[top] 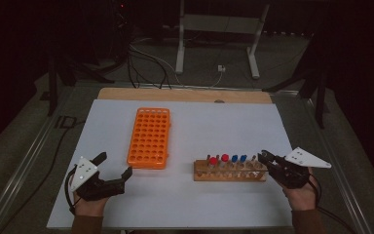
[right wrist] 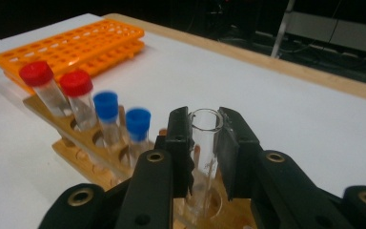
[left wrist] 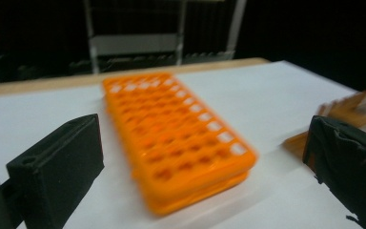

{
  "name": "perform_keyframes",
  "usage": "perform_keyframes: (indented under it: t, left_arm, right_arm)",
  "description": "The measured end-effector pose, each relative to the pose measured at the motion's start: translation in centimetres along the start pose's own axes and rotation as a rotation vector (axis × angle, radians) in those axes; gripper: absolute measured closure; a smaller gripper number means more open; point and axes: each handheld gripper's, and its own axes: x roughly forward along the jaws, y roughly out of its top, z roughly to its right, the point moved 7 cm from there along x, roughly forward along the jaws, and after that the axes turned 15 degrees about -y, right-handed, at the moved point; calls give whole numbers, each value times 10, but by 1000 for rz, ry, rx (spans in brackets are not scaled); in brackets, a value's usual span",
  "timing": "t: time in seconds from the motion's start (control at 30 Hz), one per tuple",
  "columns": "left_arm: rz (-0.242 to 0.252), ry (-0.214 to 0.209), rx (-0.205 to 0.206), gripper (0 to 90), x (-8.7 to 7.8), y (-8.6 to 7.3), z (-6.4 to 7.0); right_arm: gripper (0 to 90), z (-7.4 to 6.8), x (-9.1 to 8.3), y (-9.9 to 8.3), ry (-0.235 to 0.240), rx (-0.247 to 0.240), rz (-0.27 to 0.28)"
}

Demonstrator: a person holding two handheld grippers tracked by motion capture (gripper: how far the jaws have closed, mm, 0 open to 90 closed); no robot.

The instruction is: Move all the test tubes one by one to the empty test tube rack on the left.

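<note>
Your right gripper [right wrist: 205, 143] is clamped on 1 open glass tube [right wrist: 204, 125], at the right end of the wood rack [top: 230, 171], lower right of the high view. Count: 2 red-capped tubes [right wrist: 37, 74], 2 blue-capped tubes [right wrist: 106, 105], 1 uncapped. 1 orange rack [top: 149, 137] sits left of centre, holes all vacant. Your left gripper [top: 113, 168], lower left, has jaws spread wide, gripping nothing. Bare white mat [top: 224, 122] between the racks and behind the wood rack; the wood rack's right end is near the mat's right edge.

Each black hand-held gripper [top: 111, 168] carries a dotted white triangular plate and cable.
</note>
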Motion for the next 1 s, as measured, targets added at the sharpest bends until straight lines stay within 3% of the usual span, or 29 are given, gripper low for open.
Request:
perform_keyframes:
  t: [0.13,0.27,0.43,0.57,0.63,0.67,0.7,0.83,1.0]
  left_arm:
    - [44,-71,22,7,8,15,19]
    - [50,-135,39,7,18,23,35]
    - [22,-158,109,7,34,30,52]
    - [7,-179,86,7,48,37,63]
    - [0,-196,57,7,56,41,67]
    - [-9,-206,45,7,60,42,70]
    - [-11,-219,41,8,64,43,73]
    - [-26,-262,47,15,79,48,88]
    - [-60,-323,65,40,99,48,110]
  right_arm:
    - [761,1,-8,14,-15,6,19]
    - [761,1,-15,23,-15,5,30]
    - [761,-6,-26,36,7,6,43]
    - [760,-18,-31,43,57,9,43]
    - [761,-32,-32,46,116,18,49]
    - [761,-32,-32,46,116,18,49]
    - [760,-42,-31,47,164,26,46]
    - [760,-64,-30,51,232,15,57]
    - [760,-84,-25,55,276,-11,57]
